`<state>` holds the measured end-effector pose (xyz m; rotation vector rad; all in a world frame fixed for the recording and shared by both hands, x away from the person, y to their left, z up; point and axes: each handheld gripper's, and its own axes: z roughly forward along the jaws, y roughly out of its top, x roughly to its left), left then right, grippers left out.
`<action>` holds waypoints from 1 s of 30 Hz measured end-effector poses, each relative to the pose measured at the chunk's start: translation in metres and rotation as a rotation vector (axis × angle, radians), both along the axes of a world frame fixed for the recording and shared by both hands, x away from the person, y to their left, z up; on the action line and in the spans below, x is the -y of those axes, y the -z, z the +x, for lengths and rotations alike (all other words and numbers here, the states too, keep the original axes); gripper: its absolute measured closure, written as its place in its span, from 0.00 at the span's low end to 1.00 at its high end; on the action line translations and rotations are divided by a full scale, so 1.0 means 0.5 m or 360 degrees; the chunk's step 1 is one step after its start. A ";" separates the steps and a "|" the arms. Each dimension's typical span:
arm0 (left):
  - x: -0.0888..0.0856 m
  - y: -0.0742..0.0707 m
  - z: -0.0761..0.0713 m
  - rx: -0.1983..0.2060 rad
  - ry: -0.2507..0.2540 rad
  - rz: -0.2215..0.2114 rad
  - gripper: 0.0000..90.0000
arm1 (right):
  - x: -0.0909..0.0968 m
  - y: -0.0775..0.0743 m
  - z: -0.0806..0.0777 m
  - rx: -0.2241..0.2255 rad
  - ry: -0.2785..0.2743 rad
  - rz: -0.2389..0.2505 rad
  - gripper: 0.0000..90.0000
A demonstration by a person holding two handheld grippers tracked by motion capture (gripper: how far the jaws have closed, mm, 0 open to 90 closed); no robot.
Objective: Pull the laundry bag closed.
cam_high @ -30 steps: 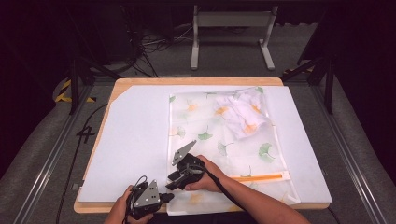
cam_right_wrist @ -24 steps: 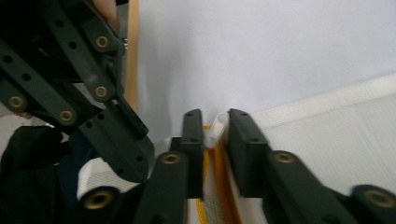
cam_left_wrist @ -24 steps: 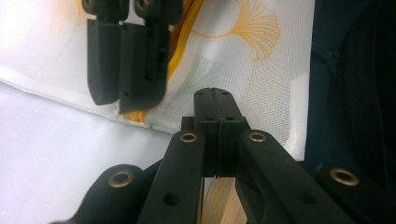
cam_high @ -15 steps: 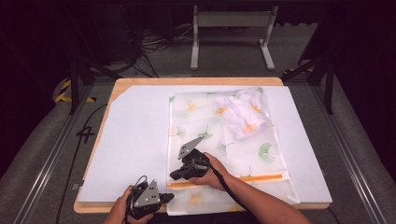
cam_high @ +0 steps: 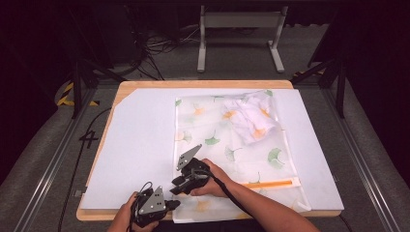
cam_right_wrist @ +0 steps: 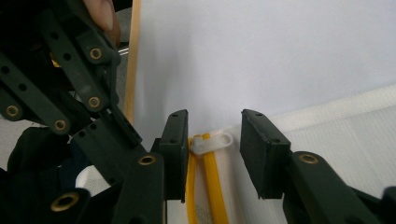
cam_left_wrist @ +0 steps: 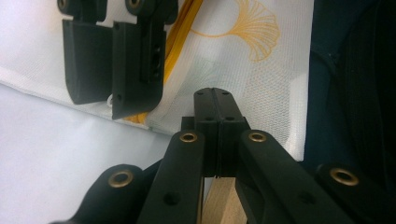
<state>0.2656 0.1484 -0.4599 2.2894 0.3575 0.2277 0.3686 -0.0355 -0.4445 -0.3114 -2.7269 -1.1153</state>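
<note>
While apart, fingers (cam_right_wrist: pixel 261 158) around zipper pull (cam_right_wrist: pixel 212 142)

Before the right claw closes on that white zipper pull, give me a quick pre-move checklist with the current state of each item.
1. White zipper pull lies between the right claw jaws: ok.
2. Jaws open, pads not yet pressing the pull: ok.
3. Left claw shut on the mesh bag edge: ok.
4. Yellow zipper lies straight: ok.
5. Bag lies flat on the white board: ok.
6. Cloth clear of the zipper: ok.
</note>
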 end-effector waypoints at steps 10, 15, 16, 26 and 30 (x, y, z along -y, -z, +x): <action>0.000 0.000 0.001 -0.0001 0.0009 0.0006 1.00 | -0.011 -0.005 0.004 0.0014 -0.0118 -0.0080 0.81; 0.000 0.000 0.001 -0.0003 0.0005 0.0005 1.00 | -0.009 -0.008 -0.002 0.0040 -0.0103 -0.0091 0.82; 0.000 0.000 0.000 -0.0004 0.0005 0.0002 1.00 | -0.007 -0.009 -0.003 0.0048 -0.0106 -0.0080 0.82; 0.000 0.000 0.001 -0.0005 0.0003 0.0001 1.00 | 0.014 -0.010 -0.003 0.0009 -0.0082 -0.0013 0.75; 0.000 0.000 0.001 -0.0011 0.0001 -0.0002 1.00 | 0.018 -0.011 -0.003 0.0012 -0.0089 0.0003 0.75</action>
